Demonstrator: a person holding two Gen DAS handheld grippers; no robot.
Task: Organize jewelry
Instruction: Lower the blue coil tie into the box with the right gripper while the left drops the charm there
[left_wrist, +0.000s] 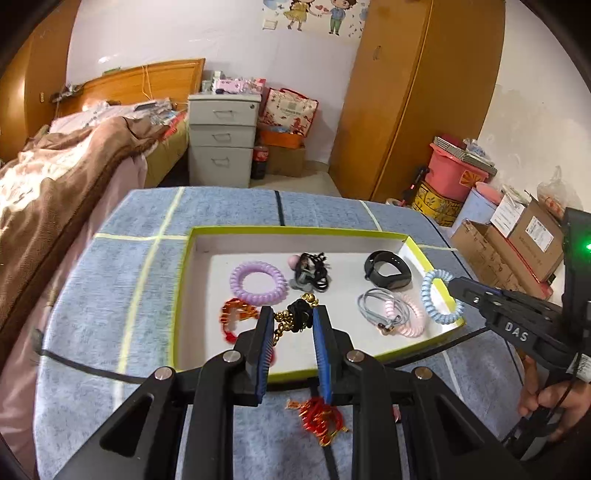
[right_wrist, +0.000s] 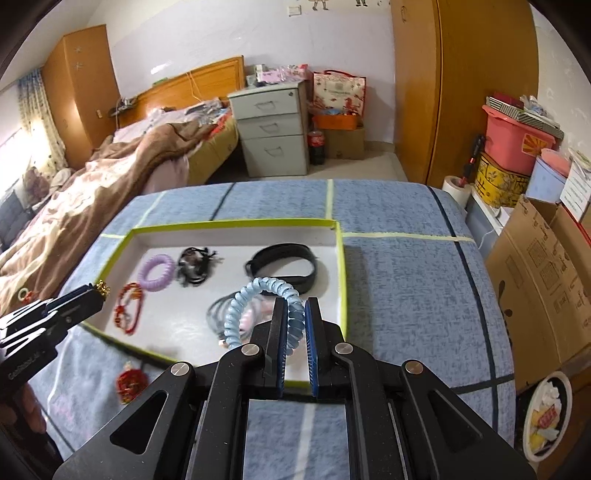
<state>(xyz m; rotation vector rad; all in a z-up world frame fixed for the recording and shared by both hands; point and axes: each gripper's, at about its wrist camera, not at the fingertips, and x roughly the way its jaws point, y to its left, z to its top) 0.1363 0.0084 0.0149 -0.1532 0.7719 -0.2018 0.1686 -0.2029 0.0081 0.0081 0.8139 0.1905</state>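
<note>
We hold two grippers over a shallow yellow-rimmed tray (left_wrist: 417, 248) on a blue checked cloth. Our left gripper (left_wrist: 293, 314) pinches a gold-bead bracelet with a black knot (left_wrist: 295, 316); its red tassel (left_wrist: 321, 419) hangs below, clear only in the left view. Our right gripper (right_wrist: 294, 306) pinches a pale blue spiral hair tie (right_wrist: 258, 295) above the tray's right side. Inside lie a purple spiral tie (left_wrist: 258, 282), black hair ties (left_wrist: 314, 271), a black wristband (right_wrist: 284, 267), a pink spiral tie (left_wrist: 408, 314) and a red bracelet (right_wrist: 128, 306).
</note>
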